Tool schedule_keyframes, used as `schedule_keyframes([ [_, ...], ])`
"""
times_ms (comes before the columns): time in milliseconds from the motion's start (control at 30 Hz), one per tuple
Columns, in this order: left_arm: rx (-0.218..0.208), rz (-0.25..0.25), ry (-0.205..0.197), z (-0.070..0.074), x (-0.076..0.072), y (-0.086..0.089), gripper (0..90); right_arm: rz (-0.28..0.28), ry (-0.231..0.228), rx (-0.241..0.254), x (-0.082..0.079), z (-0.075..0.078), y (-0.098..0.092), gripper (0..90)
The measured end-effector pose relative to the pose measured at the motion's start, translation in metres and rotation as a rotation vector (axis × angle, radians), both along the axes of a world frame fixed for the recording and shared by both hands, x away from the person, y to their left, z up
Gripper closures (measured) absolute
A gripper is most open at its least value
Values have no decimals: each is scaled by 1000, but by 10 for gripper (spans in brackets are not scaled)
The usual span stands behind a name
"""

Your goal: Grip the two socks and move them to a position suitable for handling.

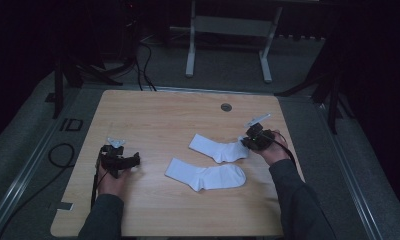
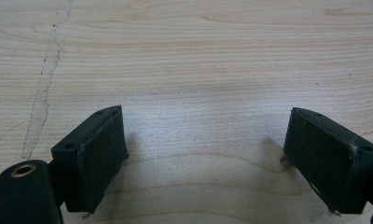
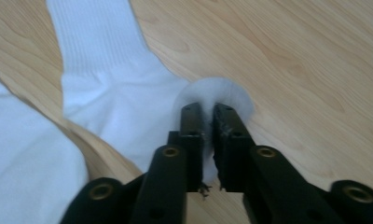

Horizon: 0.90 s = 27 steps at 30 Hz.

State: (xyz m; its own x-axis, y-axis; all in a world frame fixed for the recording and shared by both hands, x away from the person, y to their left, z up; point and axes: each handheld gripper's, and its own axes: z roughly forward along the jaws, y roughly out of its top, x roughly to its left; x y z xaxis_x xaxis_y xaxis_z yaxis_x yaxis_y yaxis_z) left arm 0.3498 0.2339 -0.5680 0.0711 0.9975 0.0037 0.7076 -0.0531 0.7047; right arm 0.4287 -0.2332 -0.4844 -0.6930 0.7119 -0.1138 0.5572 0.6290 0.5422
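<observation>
Far sock (image 1: 219,148): its toe is pinched by the right gripper (image 3: 208,116), jaws closed.
Left gripper (image 2: 203,154): jaws held wide, nothing gripped, left of near sock (image 1: 206,176).
Progress: judged early; both socks lie flat on the counter (image 1: 158,115).

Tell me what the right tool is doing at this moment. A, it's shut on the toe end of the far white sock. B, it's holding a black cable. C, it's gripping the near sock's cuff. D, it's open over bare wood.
A. In the right gripper view the right tool has its jaws pressed together with the far sock bunched between them at the rounded toe, while the near sock lies free on the table.
</observation>
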Motion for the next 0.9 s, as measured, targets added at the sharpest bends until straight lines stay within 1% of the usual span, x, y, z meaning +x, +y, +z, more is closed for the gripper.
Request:
schedule_keyframes([
  [67, 0, 0, 0, 0, 0, 0, 129, -15, -13, 8, -1, 3, -7, 698],
  [133, 0, 0, 0, 0, 0, 0, 128, -28, -30, 17, -2, 8, -12, 664],
  [267, 0, 1, 0, 0, 0, 0, 128, -37, -64, 42, -2, 22, -15, 623],
  [333, 0, 0, 0, 0, 0, 0, 128, -31, -70, 47, -2, 25, -13, 611],
  [433, 0, 0, 0, 0, 0, 0, 128, -14, -67, 40, 0, 25, -5, 606],
  [733, 0, 0, 0, 0, 0, 0, 128, 62, -46, 12, 5, 8, 33, 594],
  [900, 0, 0, 0, 0, 0, 0, 129, 106, -36, 2, 8, 3, 50, 593],
])
